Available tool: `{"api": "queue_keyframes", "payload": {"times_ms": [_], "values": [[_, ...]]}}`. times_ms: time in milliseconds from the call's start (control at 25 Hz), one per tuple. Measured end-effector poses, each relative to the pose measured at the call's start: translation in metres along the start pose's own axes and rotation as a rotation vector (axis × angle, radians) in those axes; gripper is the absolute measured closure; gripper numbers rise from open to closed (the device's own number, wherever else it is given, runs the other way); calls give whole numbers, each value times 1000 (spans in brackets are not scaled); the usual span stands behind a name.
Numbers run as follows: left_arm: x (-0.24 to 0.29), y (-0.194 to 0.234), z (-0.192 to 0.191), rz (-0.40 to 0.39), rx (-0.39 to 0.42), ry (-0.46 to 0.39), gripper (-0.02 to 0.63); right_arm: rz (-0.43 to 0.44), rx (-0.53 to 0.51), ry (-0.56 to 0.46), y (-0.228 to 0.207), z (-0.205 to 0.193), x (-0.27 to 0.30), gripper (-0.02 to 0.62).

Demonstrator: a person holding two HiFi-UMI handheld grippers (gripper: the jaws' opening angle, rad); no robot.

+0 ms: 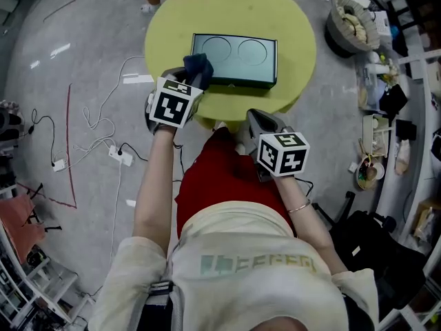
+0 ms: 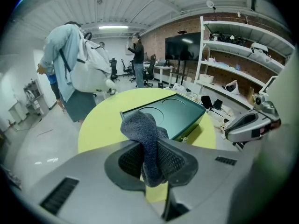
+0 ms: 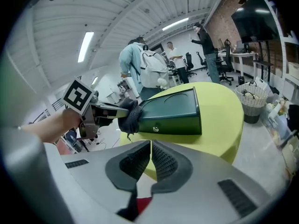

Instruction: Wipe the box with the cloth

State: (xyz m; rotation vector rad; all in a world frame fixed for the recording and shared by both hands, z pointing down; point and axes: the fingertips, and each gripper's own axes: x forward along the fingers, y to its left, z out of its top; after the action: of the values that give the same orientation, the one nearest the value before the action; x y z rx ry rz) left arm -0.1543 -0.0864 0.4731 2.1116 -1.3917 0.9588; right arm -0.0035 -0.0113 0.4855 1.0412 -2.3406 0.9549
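A dark green box [image 1: 234, 59] with two round hollows in its lid lies on the round yellow table [image 1: 296, 26]. The same box [image 2: 175, 113] shows in the left gripper view and again as the box [image 3: 175, 111] in the right gripper view. My left gripper [image 1: 189, 74] is shut on a dark blue-grey cloth [image 1: 198, 66], which rests at the box's near left corner. The cloth [image 2: 149, 143] hangs folded between the jaws. My right gripper [image 1: 256, 126] is shut with nothing in it, at the table's near edge. From it I see the cloth [image 3: 127, 115] against the box's left end.
Cables and a power strip [image 1: 118, 155] lie on the grey floor at the left. A basket [image 1: 353, 21] and cluttered shelving [image 1: 386, 102] stand at the right. A person with a backpack [image 2: 74, 69] stands beyond the table. The person's red-clad lap [image 1: 220, 178] is under the grippers.
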Motion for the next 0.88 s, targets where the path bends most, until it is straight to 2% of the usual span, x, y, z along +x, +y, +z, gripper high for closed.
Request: {"api": "queue_keyframes", "payload": {"times_ms": [280,640,880], "values": [[-14,15,-7,48,-6,-1,541,17,-16,5,8,0,1,557],[-52,41,-29,157,-55,-4,541,19,-16,-27,11,-7,-16,557],[-72,32,-38,201,-74,-32,541,-8,-4,-71,1,-13,-41,557]]}}
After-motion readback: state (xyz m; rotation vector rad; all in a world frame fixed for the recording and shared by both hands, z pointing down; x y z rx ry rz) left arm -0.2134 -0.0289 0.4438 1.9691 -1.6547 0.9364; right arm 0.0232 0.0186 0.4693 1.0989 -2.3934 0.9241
